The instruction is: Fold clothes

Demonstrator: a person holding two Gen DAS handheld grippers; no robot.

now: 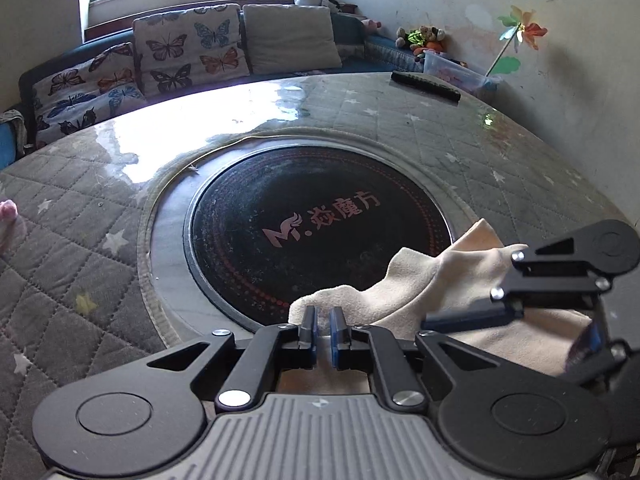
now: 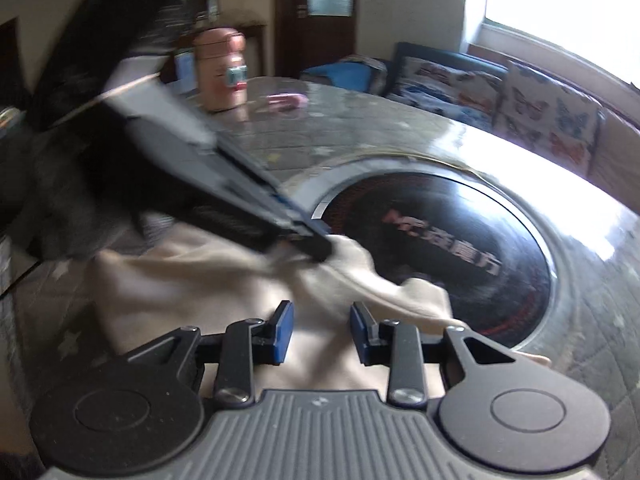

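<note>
A beige fleece garment lies bunched on the table's near side, partly over the black round hotplate. My left gripper has its jaws nearly closed, with a narrow gap, at a raised fold of the beige cloth; in the right wrist view it pinches and lifts a ridge of the garment. My right gripper is open, its blue pads apart just above the flat cloth. It shows in the left wrist view at the right, over the garment.
The table has a grey quilted star cover under glossy plastic. A black remote lies at the far edge. A pink jar and a pink item sit on the far side. A sofa with butterfly cushions lies beyond.
</note>
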